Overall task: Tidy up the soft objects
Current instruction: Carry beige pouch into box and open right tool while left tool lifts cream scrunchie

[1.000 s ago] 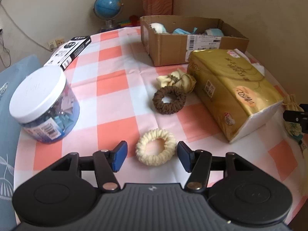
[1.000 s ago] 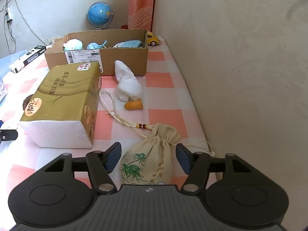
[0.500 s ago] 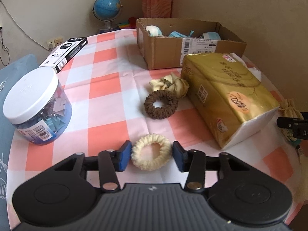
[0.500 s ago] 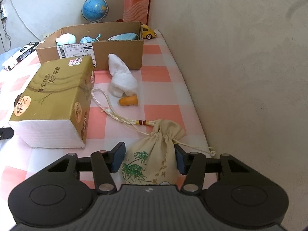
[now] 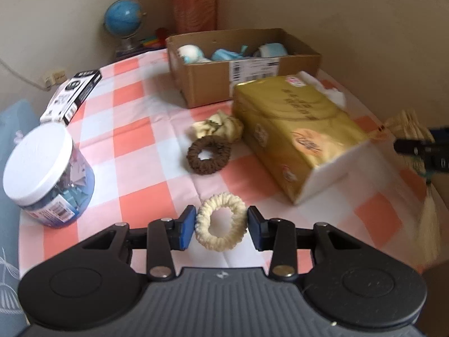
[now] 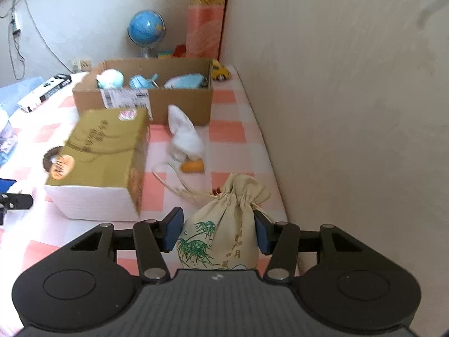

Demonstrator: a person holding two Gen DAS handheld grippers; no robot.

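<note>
Now, both hands: each has a soft item between its pads, and the box at the back already holds 3 pale-blue bundles, so it reads as the drop place.

Left gripper [image 5: 220, 227]: its jaws have just been closing on the cream scrunchie [image 5: 220, 229]; the blue pads touch both sides and the ring is squeezed to an oval, so it is grasped, taken across its width so the loop cannot slip.

Right gripper [image 6: 217, 231]: clamped on the pouch [image 6: 224, 224] at its belly, below the gathered neck, where the cloth gives the pads bulk to bite on. The cord [image 6: 179, 185] trails toward the tissue pack [image 6: 98, 151].

Box [image 6: 179, 104]: open-topped, behind the tissue pack, well apart from both grippers.

Waiting: brown scrunchie [image 5: 209, 154] and a beige one [image 5: 217, 125] touching it, both beside the pack; white cloth [image 6: 185, 137] in front of the box.

Risk: the cord may drag or snag on the way.

Jar [image 5: 46, 171]: hard goods, likely stays.
</note>
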